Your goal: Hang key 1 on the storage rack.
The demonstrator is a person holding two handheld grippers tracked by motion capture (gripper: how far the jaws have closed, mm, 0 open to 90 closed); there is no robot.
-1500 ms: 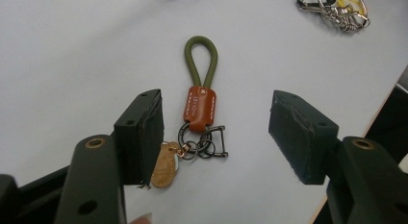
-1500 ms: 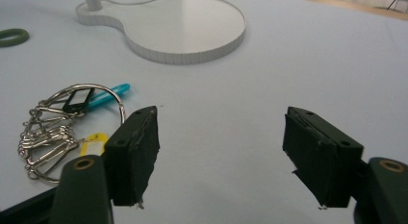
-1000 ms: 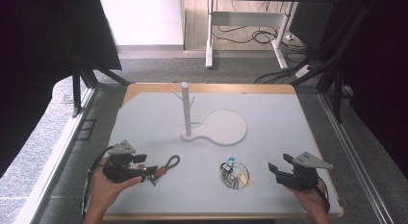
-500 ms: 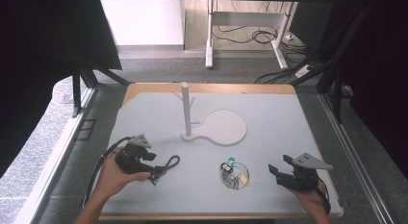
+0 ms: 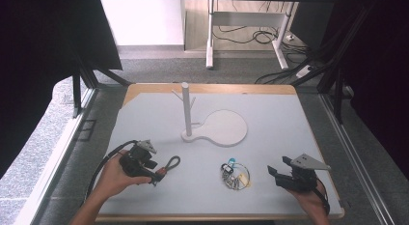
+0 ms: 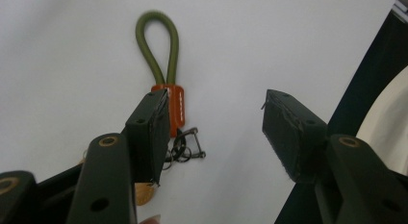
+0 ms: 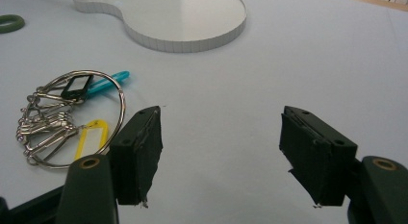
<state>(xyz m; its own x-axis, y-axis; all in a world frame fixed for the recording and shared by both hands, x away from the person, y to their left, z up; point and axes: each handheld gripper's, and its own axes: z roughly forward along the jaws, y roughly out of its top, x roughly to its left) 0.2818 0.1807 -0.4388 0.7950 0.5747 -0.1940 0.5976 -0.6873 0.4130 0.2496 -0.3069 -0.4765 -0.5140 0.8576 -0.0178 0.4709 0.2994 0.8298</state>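
While closing in from their widest, jaws of the left gripper (image 6: 211, 132) stood apart, nothing yet pressed between the pads. Just behind the left-hand jaw, at centre of the left gripper view, lay the green cord loop (image 6: 156, 46) with its orange sleeve (image 6: 174, 108) and small metal shackle (image 6: 185, 147), the loop running toward the upper left of that frame; sleeve partly hidden by the jaw, contact impossible to tell. Seen from above, at lower left of the high view, held the same left gripper (image 5: 156, 174) in a hand (image 5: 113, 179), tips at the sleeve end of the loop, which stretched up and right across the pale table (image 5: 289, 128). Kept well apart, too, the jaws of the right gripper (image 7: 221, 152), with bare table between them; sat at lower right of the high view (image 5: 276, 173), gripped by the other hand (image 5: 311, 196). Left of those jaws, in the right gripper view, lay a large key ring (image 7: 72, 118) with metal clips, a blue tag and a yellow tag, near but not touching. Farther up, toward the middle of the high view, stood a white peg stand (image 5: 185, 109) upright on its flat white base (image 5: 224, 128), well apart from both grippers.
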